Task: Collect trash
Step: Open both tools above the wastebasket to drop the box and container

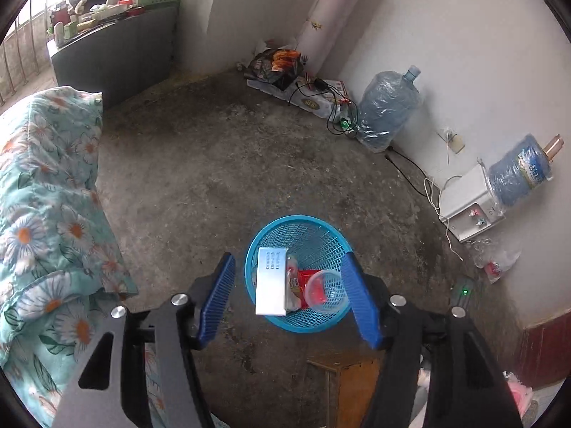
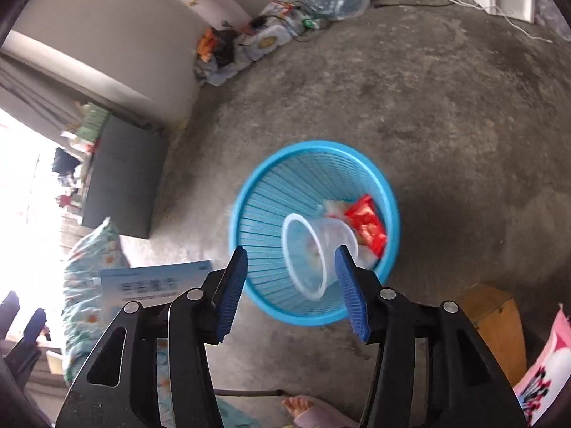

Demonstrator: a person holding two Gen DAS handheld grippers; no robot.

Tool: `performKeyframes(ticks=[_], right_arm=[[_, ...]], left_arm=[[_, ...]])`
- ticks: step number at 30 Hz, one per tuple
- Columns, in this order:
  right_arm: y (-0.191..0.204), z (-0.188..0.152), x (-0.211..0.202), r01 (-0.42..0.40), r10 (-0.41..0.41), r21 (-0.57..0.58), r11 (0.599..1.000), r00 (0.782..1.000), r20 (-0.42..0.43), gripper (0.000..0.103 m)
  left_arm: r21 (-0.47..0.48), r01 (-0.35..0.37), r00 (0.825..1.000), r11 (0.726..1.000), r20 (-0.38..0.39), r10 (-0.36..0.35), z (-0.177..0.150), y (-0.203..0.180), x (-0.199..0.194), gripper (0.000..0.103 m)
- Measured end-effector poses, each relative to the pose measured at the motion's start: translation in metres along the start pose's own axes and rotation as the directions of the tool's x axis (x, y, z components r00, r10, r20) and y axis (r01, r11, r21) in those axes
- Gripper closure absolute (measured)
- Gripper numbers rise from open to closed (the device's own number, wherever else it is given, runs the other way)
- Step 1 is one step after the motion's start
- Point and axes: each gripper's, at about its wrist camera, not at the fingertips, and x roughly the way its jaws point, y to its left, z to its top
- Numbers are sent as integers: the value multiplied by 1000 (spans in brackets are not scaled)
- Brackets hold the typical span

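A blue mesh basket (image 1: 314, 239) (image 2: 264, 214) stands on the concrete floor below both grippers. It holds a red wrapper (image 1: 305, 280) (image 2: 367, 226) and white scraps. In the left wrist view my left gripper (image 1: 291, 301) is open above it. A white box (image 1: 271, 283) hangs loose between the fingers over the rim, touching neither pad, with a clear plastic cup (image 1: 330, 292) beside it. In the right wrist view my right gripper (image 2: 291, 292) is open. The clear cup (image 2: 314, 253), blurred, is just past the fingertips over the basket. The white box (image 2: 157, 281) shows off to the left.
Floral bedding (image 1: 46, 214) fills the left side. A wooden stool (image 1: 349, 381) stands just before the basket. Water jugs (image 1: 385, 110), a white dispenser (image 1: 467, 207) and cables line the far wall. A person's foot (image 2: 303, 406) is at the bottom edge.
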Motion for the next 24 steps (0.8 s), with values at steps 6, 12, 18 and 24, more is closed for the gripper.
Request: performKeyframes(ticks=[6,12,18,24], right_arm=[[-11,-24,-13,-46,46,-7,999,999,22,53],[8,-33,-48,-74,83,-93,993,992,91,53],[42,-38,-88,-110,141,-192,975,978,156,53],[104,-67,-146,-183,273,-388,903,943,190,51]], left_arm=[[18,91,993,996,68,-92,-21,11,-66,41],[29,145,962,989,230,-147,-49,40,-169,37],[34,70,913,997,400,-78,-101,73,-262,31],[-60,-18,851,998,524,47,-160,138,-347,20]])
